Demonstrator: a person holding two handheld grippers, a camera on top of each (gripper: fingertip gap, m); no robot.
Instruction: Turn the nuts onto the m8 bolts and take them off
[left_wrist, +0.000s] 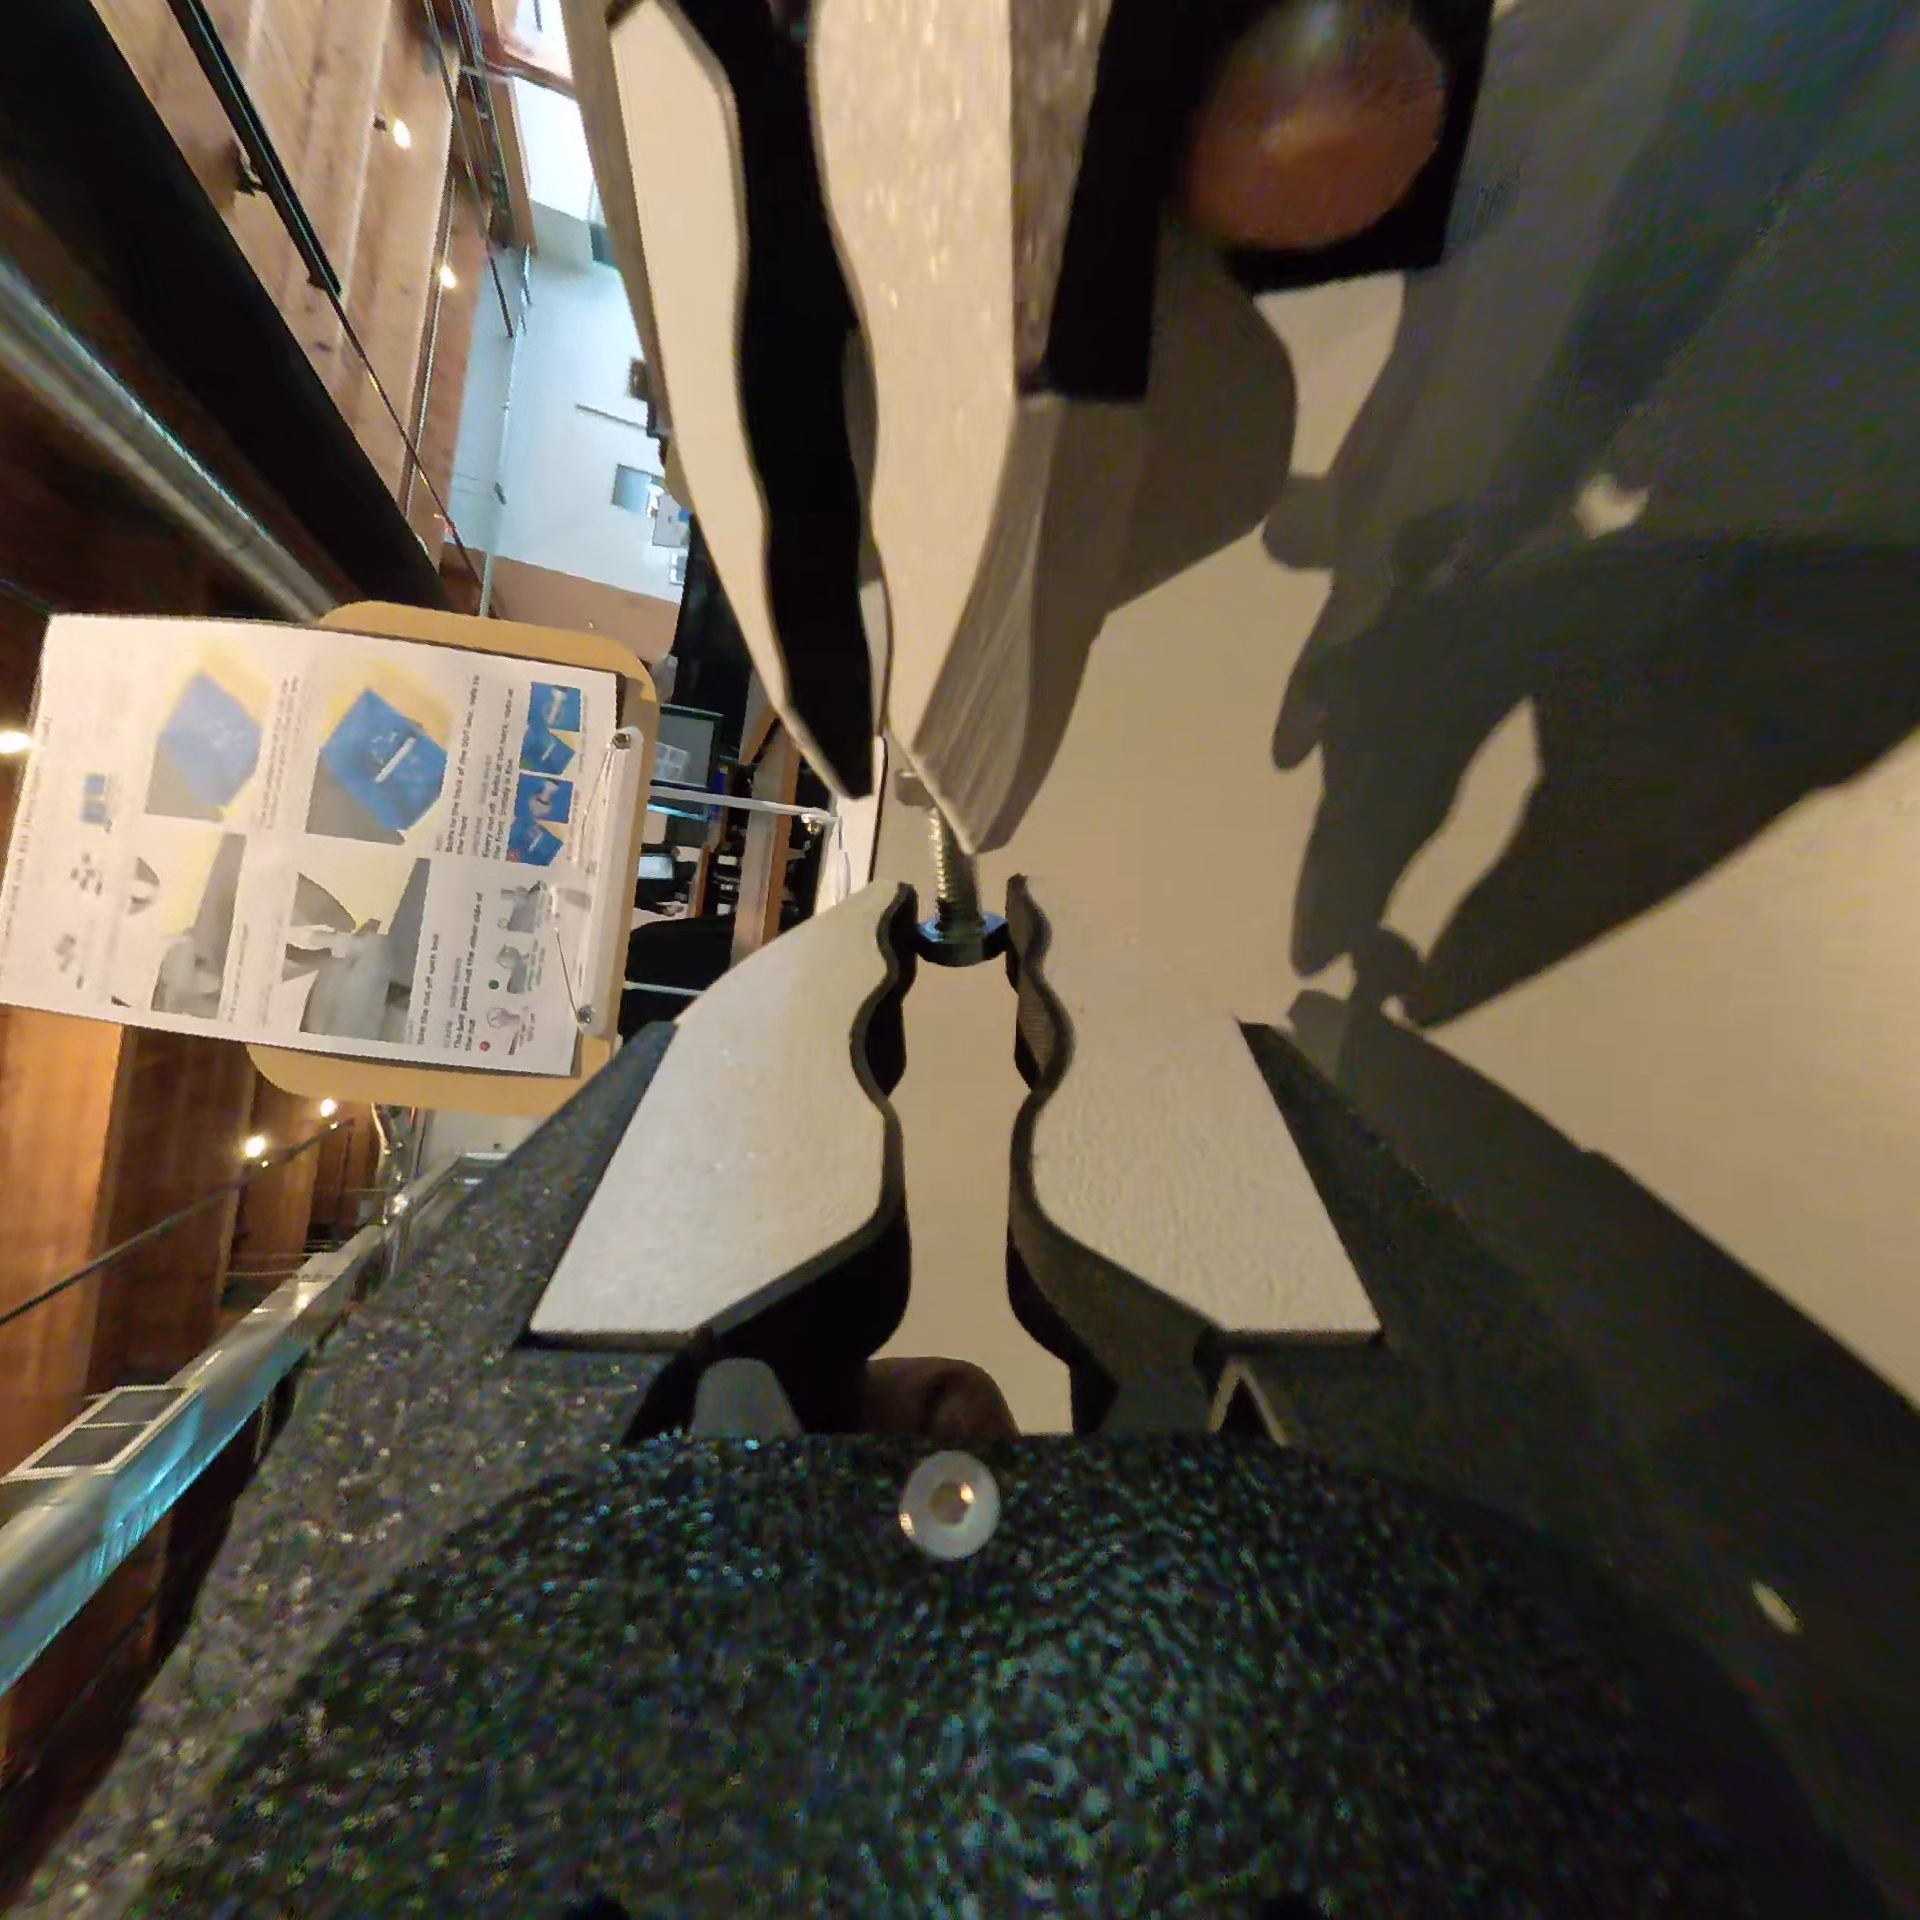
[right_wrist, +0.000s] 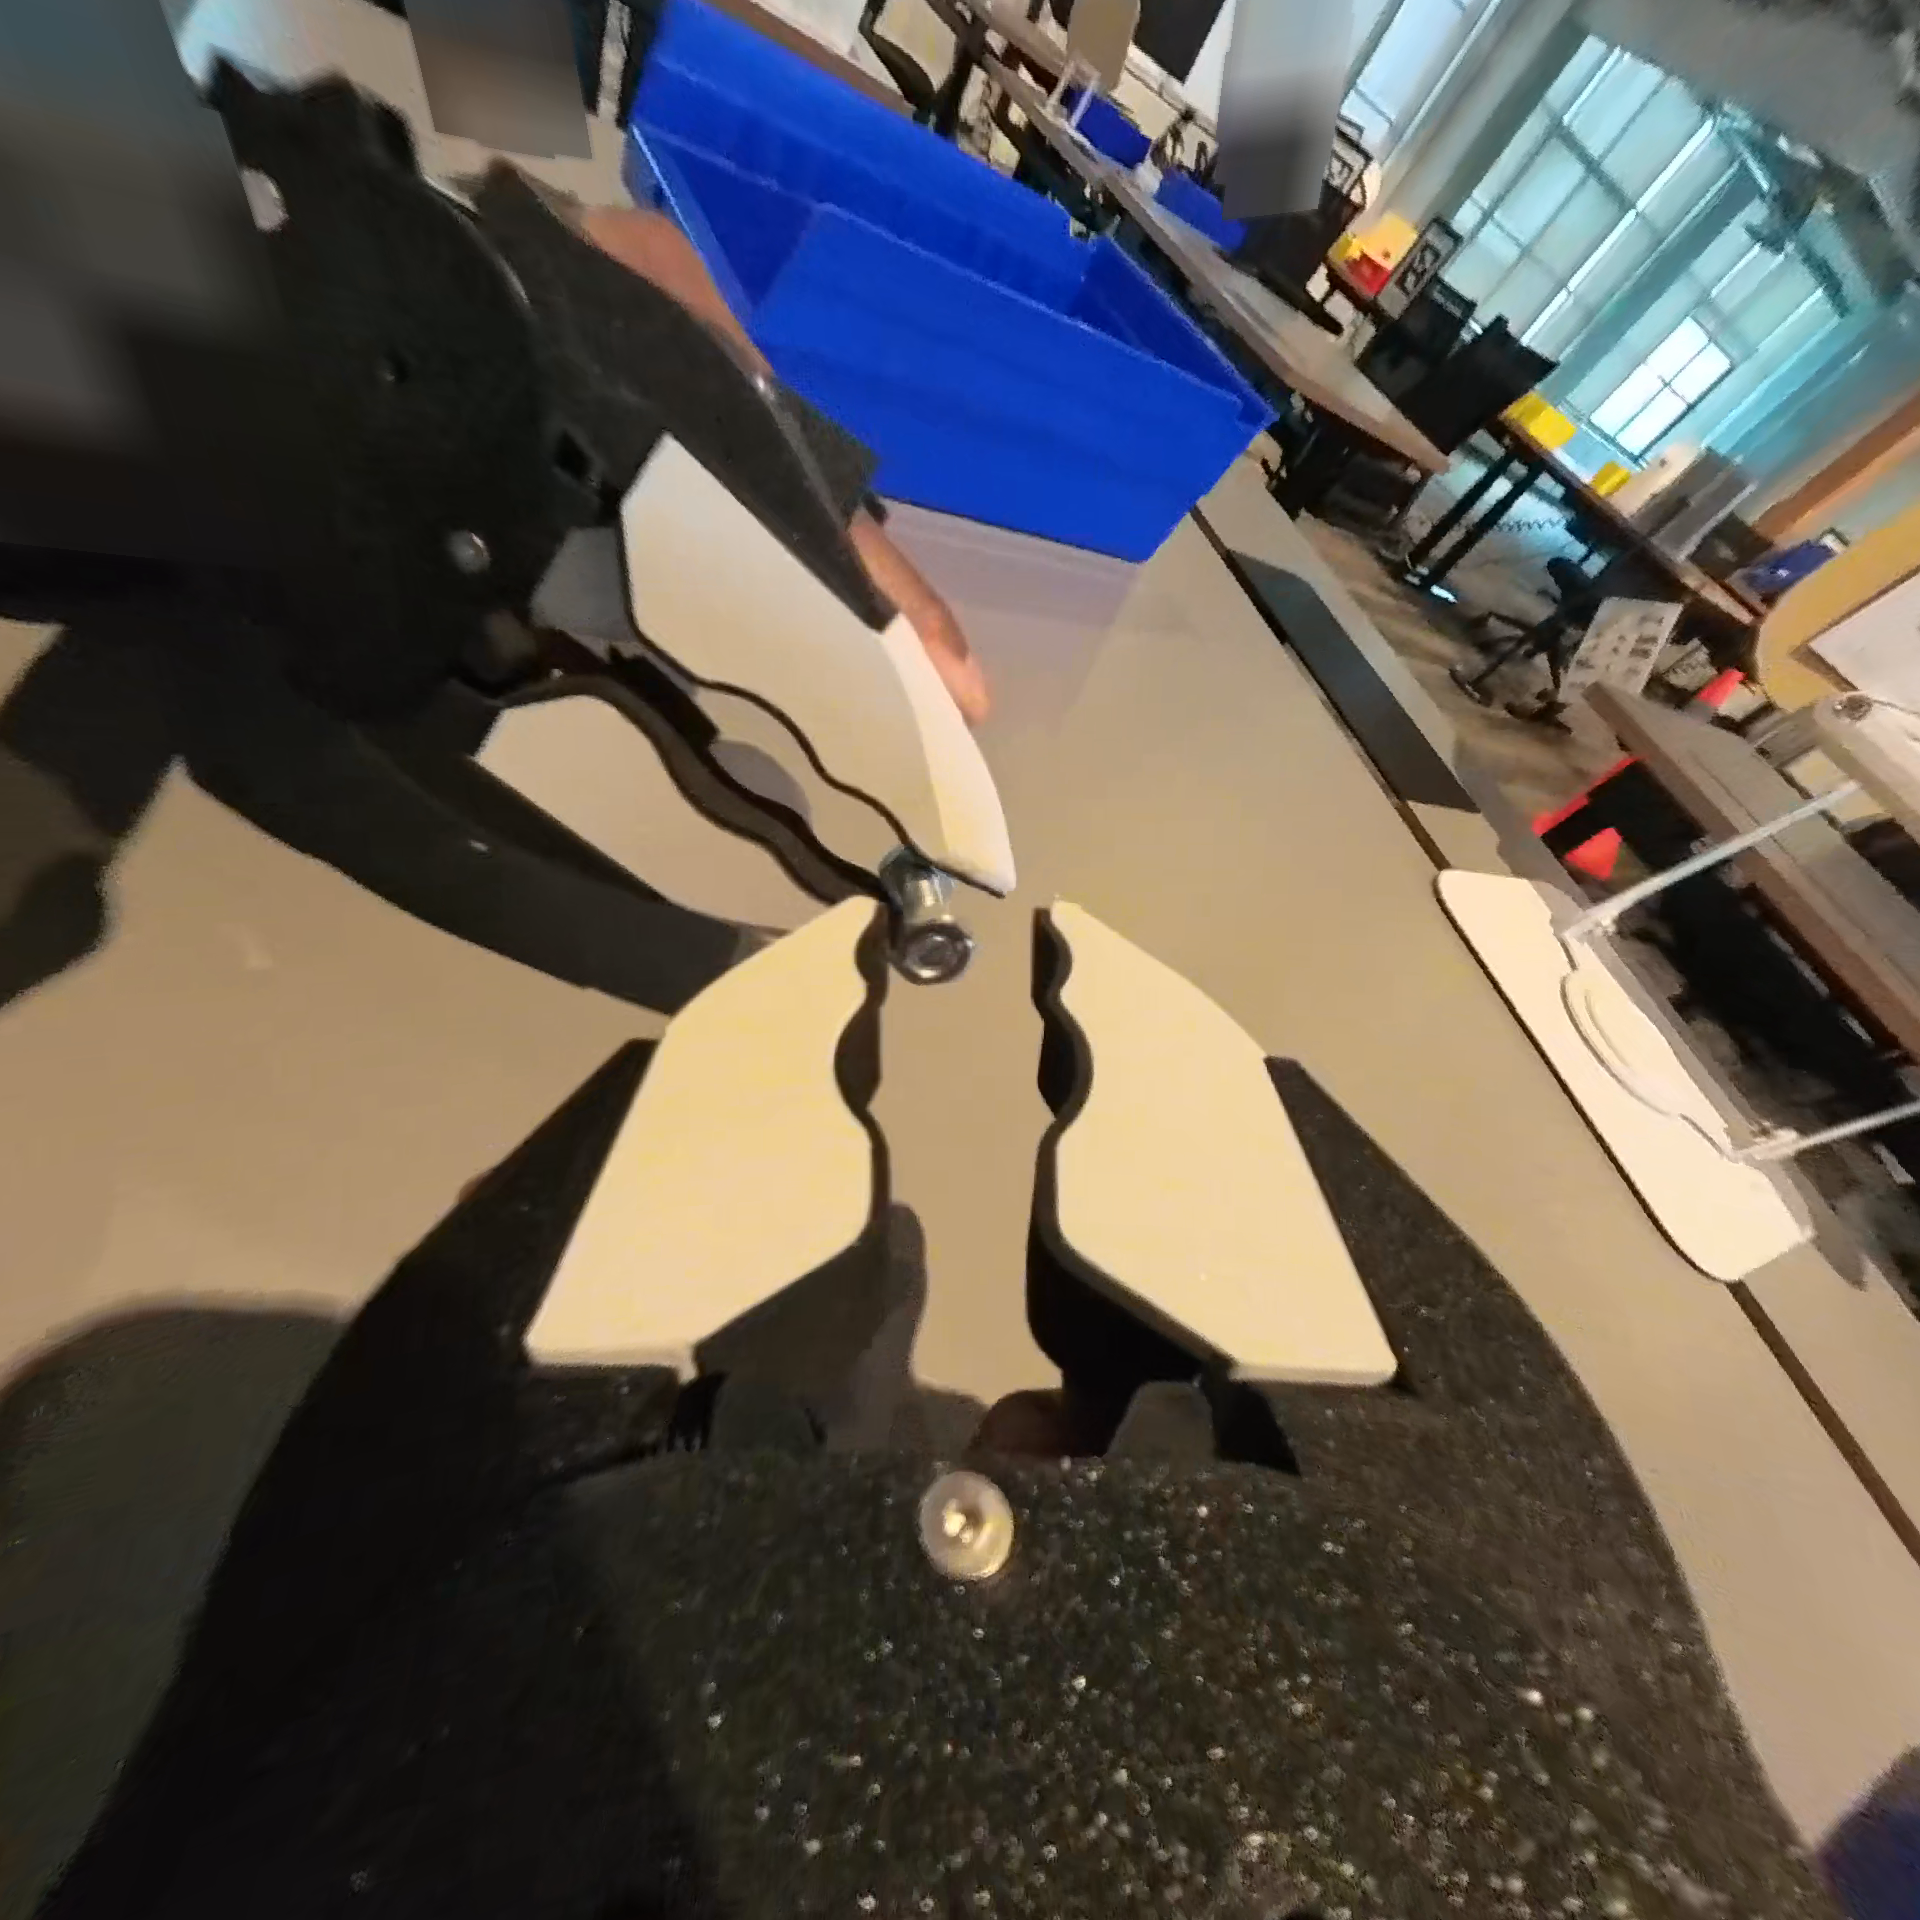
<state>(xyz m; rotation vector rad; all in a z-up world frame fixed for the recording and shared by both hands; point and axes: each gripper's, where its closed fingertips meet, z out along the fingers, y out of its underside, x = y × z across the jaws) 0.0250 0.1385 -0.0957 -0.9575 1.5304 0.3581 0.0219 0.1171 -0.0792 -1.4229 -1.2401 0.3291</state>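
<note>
Silver bolt (left_wrist: 951, 868) sits mid-frame in left wrist view, w/ dark nut (left_wrist: 961, 940) on its thread. Left gripper (left_wrist: 963, 906) jaws narrow, pinched on the nut. Right gripper (right_wrist: 956, 916) jaws partly apart: bolt head is just beside its frame-left finger, other finger clear of it. Blue bin (right_wrist: 935, 343) upper centre in right wrist view, on grey table (right_wrist: 1143, 779).
</note>
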